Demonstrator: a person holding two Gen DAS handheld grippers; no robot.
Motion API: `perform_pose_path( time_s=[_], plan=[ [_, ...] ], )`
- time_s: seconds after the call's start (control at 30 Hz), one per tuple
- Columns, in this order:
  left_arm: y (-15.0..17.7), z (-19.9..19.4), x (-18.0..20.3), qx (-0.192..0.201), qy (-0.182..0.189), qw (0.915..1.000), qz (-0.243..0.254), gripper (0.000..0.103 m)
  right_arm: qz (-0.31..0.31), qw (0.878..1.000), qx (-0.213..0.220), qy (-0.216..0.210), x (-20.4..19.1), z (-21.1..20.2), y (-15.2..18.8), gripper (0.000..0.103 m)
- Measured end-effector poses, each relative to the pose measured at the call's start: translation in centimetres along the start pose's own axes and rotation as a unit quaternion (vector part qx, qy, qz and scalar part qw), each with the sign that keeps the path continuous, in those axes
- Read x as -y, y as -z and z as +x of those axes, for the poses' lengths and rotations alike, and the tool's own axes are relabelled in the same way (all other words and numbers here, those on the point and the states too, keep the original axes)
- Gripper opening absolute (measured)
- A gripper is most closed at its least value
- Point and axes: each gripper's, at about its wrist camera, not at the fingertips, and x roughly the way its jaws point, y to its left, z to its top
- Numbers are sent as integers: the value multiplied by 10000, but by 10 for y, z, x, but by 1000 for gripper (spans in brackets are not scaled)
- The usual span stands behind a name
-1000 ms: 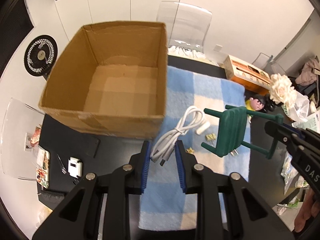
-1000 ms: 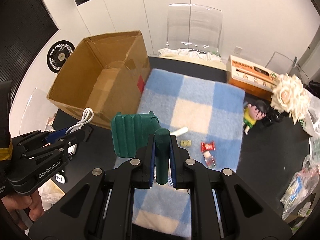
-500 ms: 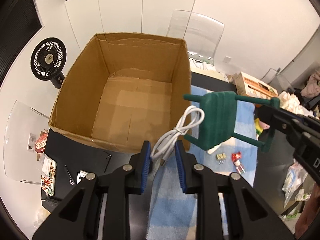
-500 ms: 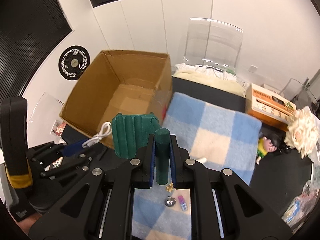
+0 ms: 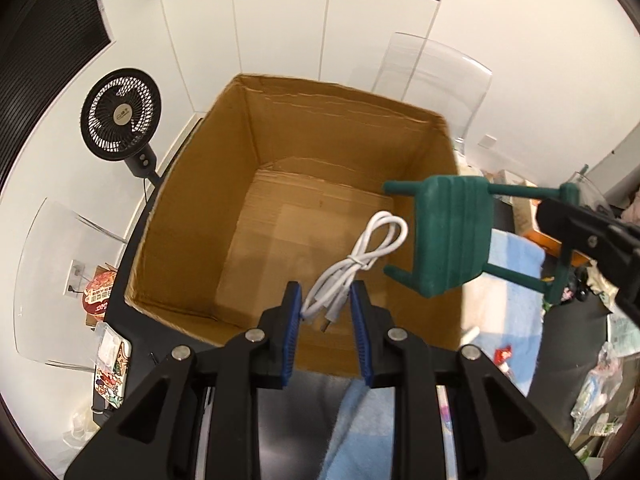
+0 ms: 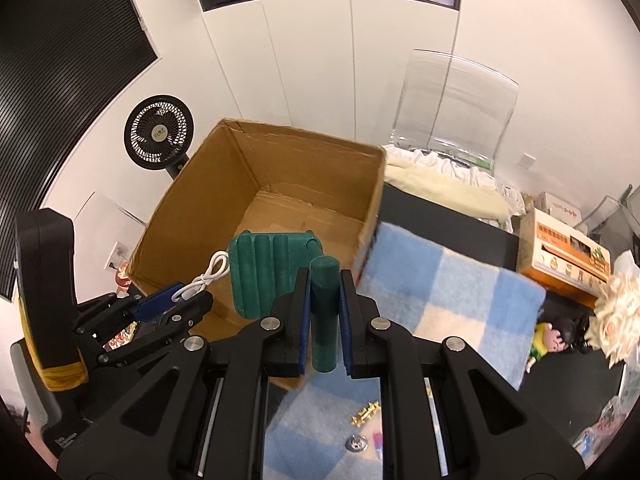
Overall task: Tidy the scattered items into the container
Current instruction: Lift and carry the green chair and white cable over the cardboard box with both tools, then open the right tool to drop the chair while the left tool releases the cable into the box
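An open cardboard box [image 5: 224,184] stands empty; it also shows in the right wrist view [image 6: 192,220]. My left gripper [image 5: 326,308] is shut on a coiled white USB cable [image 5: 360,256] and holds it above the box's near wall. My right gripper [image 6: 324,300] is shut on a leg of a green toy chair [image 6: 264,276], held above the box's near right corner. The chair [image 5: 452,236] also shows in the left wrist view, right of the cable. Small clips [image 6: 365,416] and a candy [image 5: 503,354] lie on the blue checked cloth [image 6: 448,292].
A black fan [image 5: 120,116] stands left of the box. A clear chair [image 6: 456,104] stands behind the table. An orange box [image 6: 564,256], a doll [image 6: 548,342] and a paper flower [image 6: 618,316] sit at the right. Small items lie at the left table edge [image 5: 108,356].
Both grippers have risen and moved toward the box. The cable and the green chair now hang over the box's near edge instead of over the cloth.
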Motion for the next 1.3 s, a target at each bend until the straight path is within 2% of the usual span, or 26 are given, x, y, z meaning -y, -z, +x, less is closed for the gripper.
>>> perform_pose_path(
  time_s=[0.27, 0.47, 0.73, 0.97, 1.03, 1.07, 1.1, 1.13, 1.17, 1.3],
  plan=[
    [-19, 19, -32, -92, -129, 9992, -355, 25, -159, 9996, -190, -112, -20, 33, -29, 13],
    [-25, 26, -53, -185, -233, 9977, -604, 25, -253, 9988, -393, -160, -33, 56, -37, 13],
    [-25, 35, -60, -370, -224, 9973, -597, 25, -202, 9981, -546, -221, -37, 71, -37, 13],
    [-21, 31, -59, -308, -260, 9980, -491, 28, -246, 9980, -543, -194, -39, 67, -36, 13],
    [-19, 32, -58, -327, -371, 9978, -442, 34, -305, 9982, -502, -155, -41, 64, -36, 14],
    [-18, 32, -58, -340, -365, 9978, -428, 47, -338, 9982, -479, -131, -41, 63, -36, 21],
    [-17, 33, -59, -341, -316, 9980, -432, 56, -358, 9983, -446, -97, -41, 61, -36, 28],
    [-16, 33, -59, -328, -278, 9981, -431, 71, -370, 9985, -408, -56, -41, 59, -37, 42],
    [-14, 32, -58, -293, -283, 9983, -413, 77, -366, 9986, -374, -43, -40, 57, -37, 47],
    [-10, 28, -54, -250, -298, 9987, -323, 77, -313, 9990, -320, -25, -35, 52, -35, 48]
  ],
)
